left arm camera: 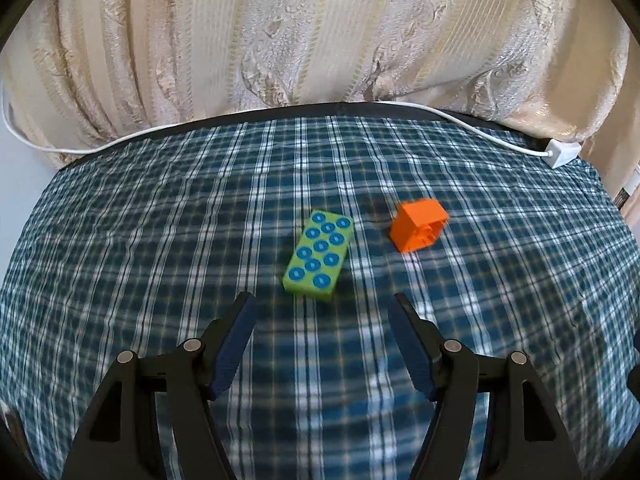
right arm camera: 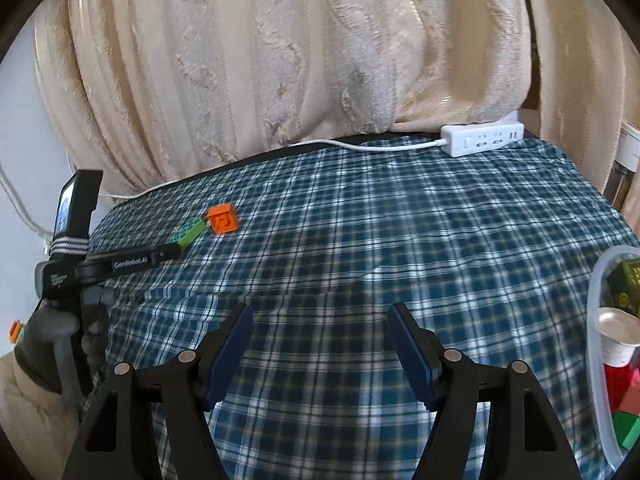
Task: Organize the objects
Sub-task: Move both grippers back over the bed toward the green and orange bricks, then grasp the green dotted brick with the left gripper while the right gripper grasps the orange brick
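Observation:
A green brick with blue studs [left arm camera: 319, 255] lies flat on the blue checked cloth [left arm camera: 160, 240], just ahead of my left gripper [left arm camera: 322, 302], which is open and empty. An orange brick [left arm camera: 419, 231] lies on its side to the right of the green one. In the right wrist view the green brick [right arm camera: 187, 233] and the orange brick [right arm camera: 223, 219] lie far to the left, with the left gripper's body [right arm camera: 132, 260] beside them. My right gripper [right arm camera: 320, 310] is open and empty above bare cloth.
A clear plastic container [right arm camera: 596, 320] holding several objects stands at the right edge. A white power strip [right arm camera: 482, 140] with its cable [left arm camera: 280, 116] lies along the table's far edge. A cream curtain [right arm camera: 280, 60] hangs behind.

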`<state>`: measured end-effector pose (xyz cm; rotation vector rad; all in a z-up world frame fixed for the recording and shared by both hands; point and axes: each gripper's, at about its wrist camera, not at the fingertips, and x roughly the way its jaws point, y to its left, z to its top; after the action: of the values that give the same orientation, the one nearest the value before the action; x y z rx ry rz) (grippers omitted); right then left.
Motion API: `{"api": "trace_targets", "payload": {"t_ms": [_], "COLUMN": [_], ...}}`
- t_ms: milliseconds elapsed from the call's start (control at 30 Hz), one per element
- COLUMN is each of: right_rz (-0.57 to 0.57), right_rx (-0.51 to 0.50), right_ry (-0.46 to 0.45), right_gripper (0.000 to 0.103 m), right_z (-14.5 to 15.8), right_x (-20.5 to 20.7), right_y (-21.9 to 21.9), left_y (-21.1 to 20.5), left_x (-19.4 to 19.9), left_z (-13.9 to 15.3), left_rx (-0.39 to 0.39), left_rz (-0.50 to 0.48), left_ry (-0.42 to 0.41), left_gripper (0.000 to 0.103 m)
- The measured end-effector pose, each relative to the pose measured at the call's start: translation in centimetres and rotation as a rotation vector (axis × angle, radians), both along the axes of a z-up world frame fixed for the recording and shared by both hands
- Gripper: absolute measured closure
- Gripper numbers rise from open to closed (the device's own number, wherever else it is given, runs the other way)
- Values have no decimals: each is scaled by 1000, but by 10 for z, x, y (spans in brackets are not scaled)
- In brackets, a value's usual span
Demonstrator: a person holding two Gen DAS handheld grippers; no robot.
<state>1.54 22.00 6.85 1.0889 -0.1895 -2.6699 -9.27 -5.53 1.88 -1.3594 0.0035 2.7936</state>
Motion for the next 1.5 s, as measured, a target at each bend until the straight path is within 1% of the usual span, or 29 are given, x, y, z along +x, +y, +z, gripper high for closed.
{"api": "trace_targets", "payload": {"t_ms": [167, 300, 400, 467, 533, 733, 800, 867, 933, 1100, 1133, 1367, 1500], "right_rz": [12, 23, 36, 49, 62, 95, 104, 115, 127, 150, 153, 191, 201], "right_rx": [5, 9, 12, 18, 23, 32, 30, 29, 33, 50, 54, 66, 57], "right_ry": [-20, -34, -41, -43, -45, -53, -56, -56, -54, -55, -54, -67, -88], "right_gripper": [30, 30, 30, 30, 30, 30, 30, 30, 30, 30, 30, 30, 30], "right_z": [-5, -8, -9, -10, -10, -15, -15, -16, -17, -21, -22, -32, -37], "right_x": [-8, -16, -23, -28, -33, -51, -58, -66, -76, -95, -98, -121, -136], "right_y": [-9, -15, -22, -28, -35, -53, -59, -66, -74, -94, -98, -124, -134], "left_y": [0, 1, -2, -4, -7, -9, -9, -9, -8, -5, -6, -20, -24], "left_x": [-16, -25, -30, -33, -36, -38, -39, -39, -40, -39, -38, -35, -32], "left_z": [-6, -11, -15, -17, -19, -21, -21, -21, -21, -20, -20, -14, -7], "left_rx": [0, -14, -11, -7, -2, 9, 11, 14, 14, 18, 23, 55, 49], "left_rz": [-25, -37, -32, -28, -24, -25, -30, -34, -39, -45, -42, 9, 32], "left_ry": [-11, -17, -25, -30, -39, -30, -24, -19, -15, -11, -12, -9, 11], "left_gripper": [33, 33, 36, 41, 44, 46, 49, 58, 65, 69, 72, 72, 72]}}
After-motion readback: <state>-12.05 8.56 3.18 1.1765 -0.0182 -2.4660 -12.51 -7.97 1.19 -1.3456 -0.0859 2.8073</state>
